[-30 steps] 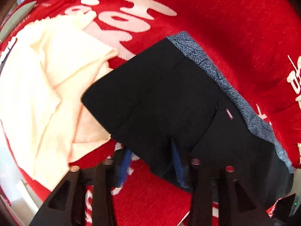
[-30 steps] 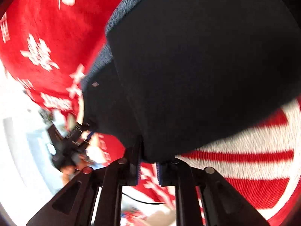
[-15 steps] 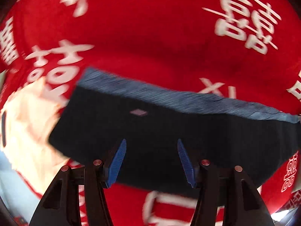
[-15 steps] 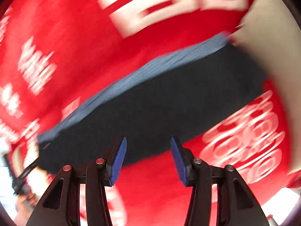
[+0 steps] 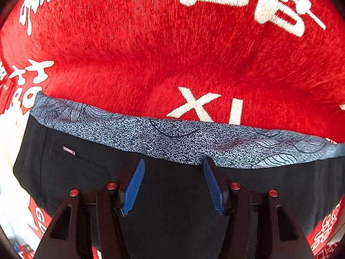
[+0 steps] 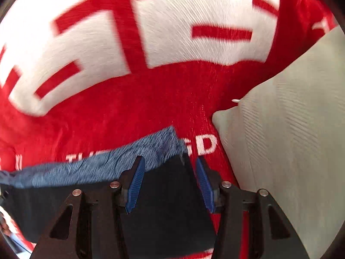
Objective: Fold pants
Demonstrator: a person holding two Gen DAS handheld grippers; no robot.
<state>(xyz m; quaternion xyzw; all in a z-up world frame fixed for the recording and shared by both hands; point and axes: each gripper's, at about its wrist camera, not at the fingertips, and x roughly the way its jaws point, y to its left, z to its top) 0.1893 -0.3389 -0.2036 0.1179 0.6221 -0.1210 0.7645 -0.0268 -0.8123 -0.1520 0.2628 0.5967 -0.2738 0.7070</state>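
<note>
The black pants [image 5: 90,172] lie folded flat on a red blanket [image 5: 151,54] with white characters. A blue-grey patterned band [image 5: 172,138] runs along their far edge, and a small "FASHION" label [image 5: 68,150] sits at the left. My left gripper [image 5: 173,183] is open and empty, over the black cloth just short of the band. In the right wrist view the pants [image 6: 168,205] end at a corner near the band [image 6: 97,168]. My right gripper [image 6: 170,181] is open and empty over that corner.
A pale grey-beige cushion [image 6: 291,140] lies on the blanket [image 6: 129,108] just right of the pants' corner. A cream cloth [image 5: 8,151] shows at the far left edge of the left wrist view, beside the pants.
Both grippers have opened and let go of the pants, which now lie folded on the blanket. Both views have swung to face the patterned band.
</note>
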